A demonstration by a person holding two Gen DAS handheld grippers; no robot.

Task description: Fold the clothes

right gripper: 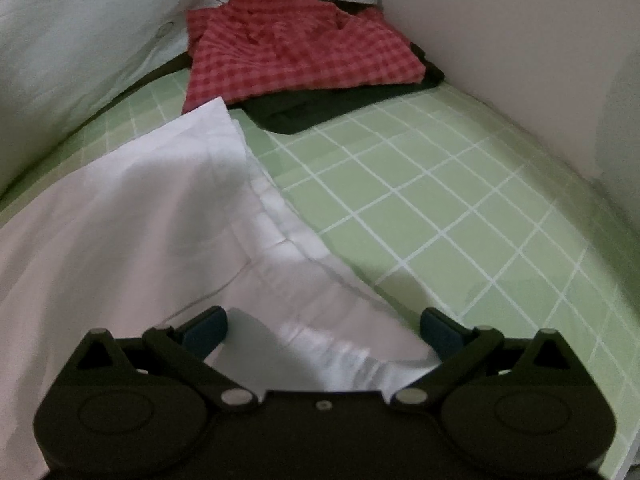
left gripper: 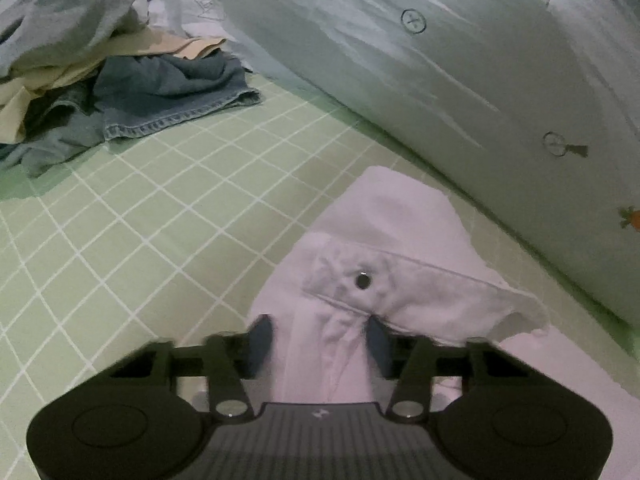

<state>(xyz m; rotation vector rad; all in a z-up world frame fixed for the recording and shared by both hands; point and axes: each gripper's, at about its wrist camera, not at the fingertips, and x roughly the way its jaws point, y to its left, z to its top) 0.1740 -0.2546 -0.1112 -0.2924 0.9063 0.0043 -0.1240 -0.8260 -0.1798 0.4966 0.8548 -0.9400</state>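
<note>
Jaws of the left gripper (left gripper: 318, 340) stand narrow with a bunched ridge of the white garment (left gripper: 384, 248) between the blue pads (left gripper: 262, 338); the pads look blurred, and whether they actually press the cloth cannot be told; jaws of the right gripper (right gripper: 324, 326) stand wide apart, the white garment (right gripper: 132, 216) lying between and under the fingers, neither pad pinching it.

No brand or readable writing shows; the pale bedding (left gripper: 440, 60) heaped along the far side of the bed carries only small printed line drawings, a circled mark and a little orange carrot near the right edge; a sketchy block of lines on its upper left is too faint to read.

The white garment lies spread on the green checked sheet (left gripper: 140, 220), just beside the heaped bedding; in the left wrist view its waistband shows a single dark metal button (left gripper: 362, 281) on creased cloth, with a frayed edge curling out to the right; in the right wrist view it is smooth and folded over, a stitched hem running diagonally along its right border.

An unfolded pile of clothes (left gripper: 100, 72), grey, cream and denim, sits well apart at the far left; a folded red checked shirt (right gripper: 304, 48) rests on a dark garment (right gripper: 340, 104) beyond the white one, near the wall (right gripper: 520, 40).
</note>
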